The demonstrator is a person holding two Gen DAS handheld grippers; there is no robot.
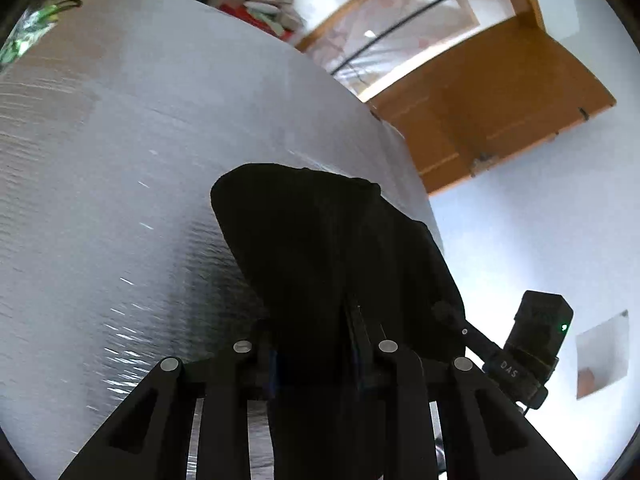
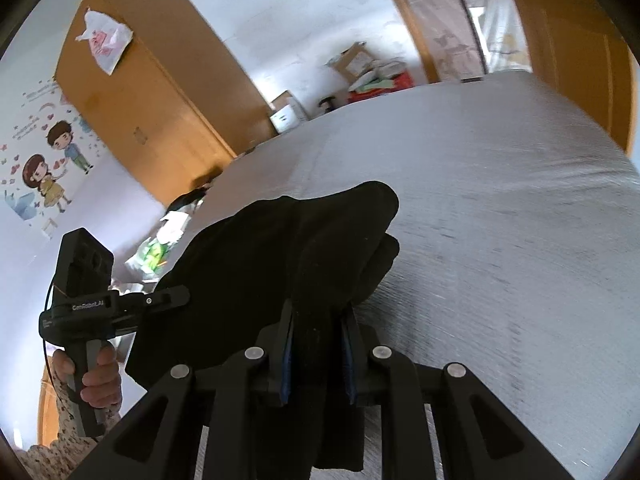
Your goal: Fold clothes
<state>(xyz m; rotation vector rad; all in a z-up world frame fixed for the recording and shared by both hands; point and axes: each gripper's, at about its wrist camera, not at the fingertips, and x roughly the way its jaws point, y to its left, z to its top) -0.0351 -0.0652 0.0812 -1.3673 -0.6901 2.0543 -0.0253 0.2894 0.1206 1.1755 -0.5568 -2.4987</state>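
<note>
Right wrist view, bedroom:

— What am I holding on the right?

— My right gripper (image 2: 316, 344) has its jaws clamped on a bunched fold of the black garment (image 2: 288, 248), the blue-lined pads (image 2: 286, 354) pressing it from both sides. The cloth rises ahead of the fingers in a dark hump, lifted over the grey bed cover (image 2: 500, 208), and a loose end hangs down between the linkage bars.

— And the left?

— My left gripper (image 2: 168, 300) reaches in level from the left side of that frame and meets the same garment at its edge. The person's hand (image 2: 98, 376) is wrapped round the grip below it, fist closed, with a patterned sleeve (image 2: 60, 412) behind. From the left wrist camera, the left gripper (image 1: 320, 344) is buried in black garment (image 1: 320, 248); the fabric fills the gap between its fingers, so it is pinching the cloth. My right gripper (image 1: 452, 316) comes in from the right there, its tip hidden against the cloth.

— Surroundings?

— A wooden wardrobe (image 2: 160, 80) with a plastic bag (image 2: 106, 38) on it, cartoon wall stickers (image 2: 48, 168), and boxes (image 2: 360, 64) beyond the bed.
</note>
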